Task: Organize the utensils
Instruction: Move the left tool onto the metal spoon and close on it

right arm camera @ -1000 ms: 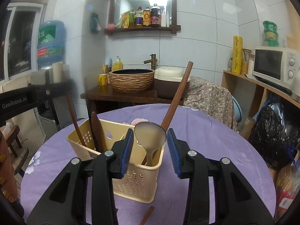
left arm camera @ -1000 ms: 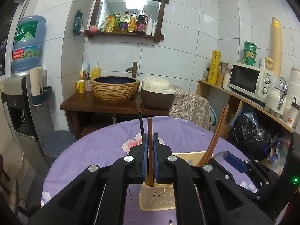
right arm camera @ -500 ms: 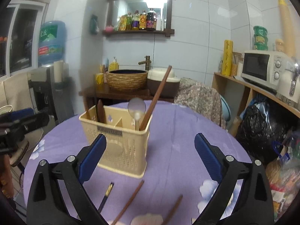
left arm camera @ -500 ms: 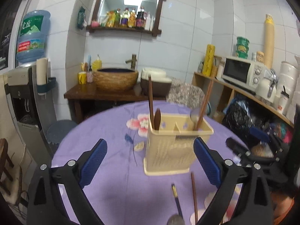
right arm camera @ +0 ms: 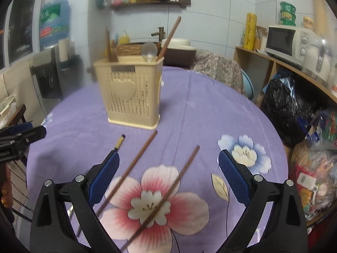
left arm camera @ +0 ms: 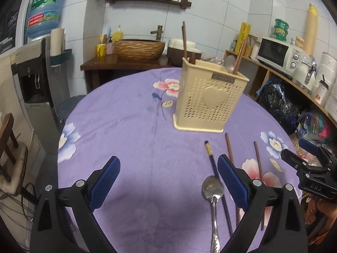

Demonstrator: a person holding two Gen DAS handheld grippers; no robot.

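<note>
Left gripper: matte black plastic frame w/ two angled arms, silver round screws at the joints, fingers faced w/ blue dimpled rubber pads. Right gripper: same build, black arms, silver screws, blue textured fingers. Seen from left cam, right unit's black body has white "DAS" lettering, blue pad tips; bare skin of person's hand just under it. From right cam, other unit shows partial white lettering, skin-toned hand below.
</note>
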